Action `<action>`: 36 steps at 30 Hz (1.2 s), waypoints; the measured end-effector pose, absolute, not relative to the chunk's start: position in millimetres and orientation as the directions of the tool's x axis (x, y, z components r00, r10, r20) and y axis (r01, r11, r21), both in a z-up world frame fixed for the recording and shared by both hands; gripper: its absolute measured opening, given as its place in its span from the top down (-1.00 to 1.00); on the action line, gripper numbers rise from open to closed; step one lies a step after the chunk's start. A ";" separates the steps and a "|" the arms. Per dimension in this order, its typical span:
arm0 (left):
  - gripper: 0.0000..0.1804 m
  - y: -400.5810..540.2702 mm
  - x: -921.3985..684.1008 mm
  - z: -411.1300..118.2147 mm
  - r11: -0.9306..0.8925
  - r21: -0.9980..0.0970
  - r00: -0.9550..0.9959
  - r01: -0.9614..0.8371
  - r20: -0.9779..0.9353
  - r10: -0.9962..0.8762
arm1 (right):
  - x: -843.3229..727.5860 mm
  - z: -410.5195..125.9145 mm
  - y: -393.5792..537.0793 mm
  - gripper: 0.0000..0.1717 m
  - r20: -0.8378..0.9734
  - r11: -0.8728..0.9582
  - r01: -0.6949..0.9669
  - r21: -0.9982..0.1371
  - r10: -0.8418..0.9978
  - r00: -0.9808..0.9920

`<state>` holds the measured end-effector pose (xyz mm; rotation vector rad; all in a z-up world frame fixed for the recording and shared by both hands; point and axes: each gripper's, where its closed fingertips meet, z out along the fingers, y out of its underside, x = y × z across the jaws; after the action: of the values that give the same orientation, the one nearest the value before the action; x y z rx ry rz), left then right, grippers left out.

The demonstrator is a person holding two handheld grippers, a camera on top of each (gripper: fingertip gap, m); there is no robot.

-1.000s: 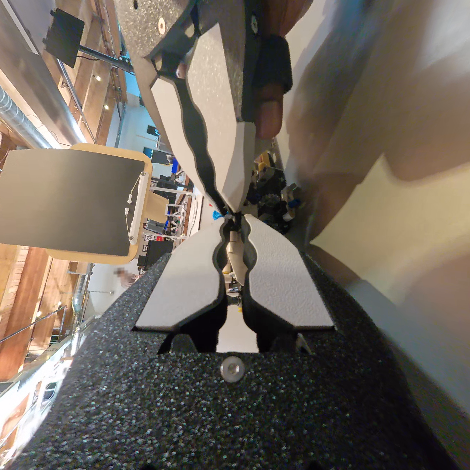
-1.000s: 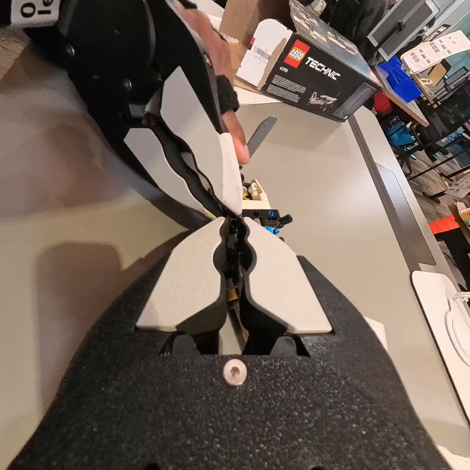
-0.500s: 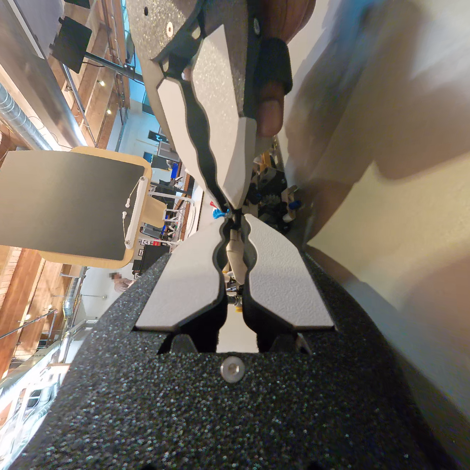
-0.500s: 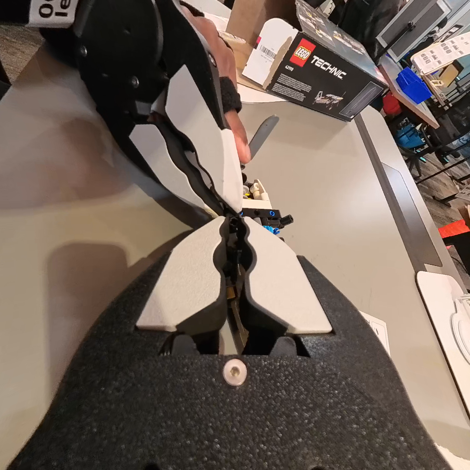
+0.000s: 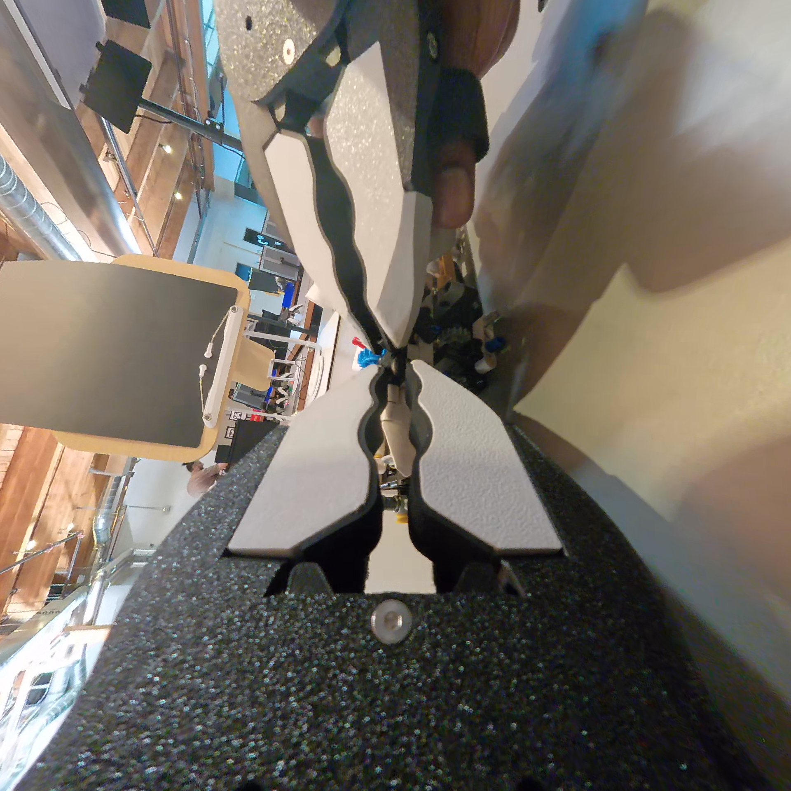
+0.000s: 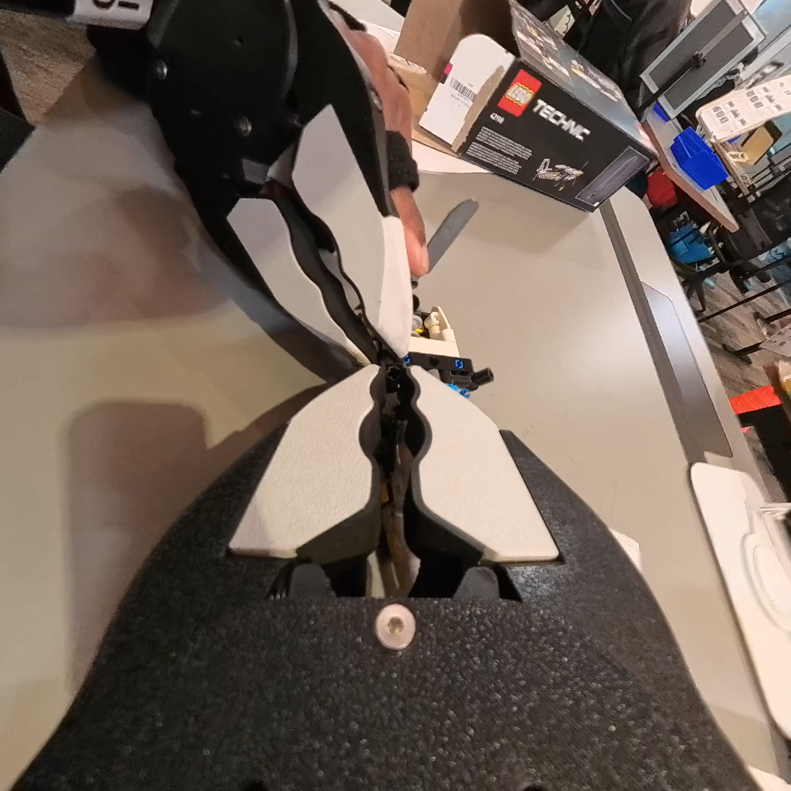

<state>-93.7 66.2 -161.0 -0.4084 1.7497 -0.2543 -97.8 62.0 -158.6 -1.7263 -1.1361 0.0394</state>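
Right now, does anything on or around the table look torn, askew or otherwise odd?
The black toy-set box at the table's far edge has a ragged, torn-open end flap. Both grippers' fingers meet tip to tip on a small brick assembly, mostly hidden.

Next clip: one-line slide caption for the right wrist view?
Two grippers meet tip to tip on a black-and-white brick model above a grey table, boxed set behind.

A smooth beige desk runs toward cluttered workbenches; overhead, warm wooden beams, a silver duct and small spotlights
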 end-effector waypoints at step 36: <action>0.88 70.0 -85.9 -158.3 0.952 -0.243 -0.170 -0.185 -0.946 -0.274 | -100.2 -154.1 64.3 0.92 0.545 -0.005 0.709 -0.705 0.636 0.547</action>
<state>-85.9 70.0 -158.3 -0.3444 1.7523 -0.0820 -100.2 64.3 -154.1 -1.6968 -1.1374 -0.0841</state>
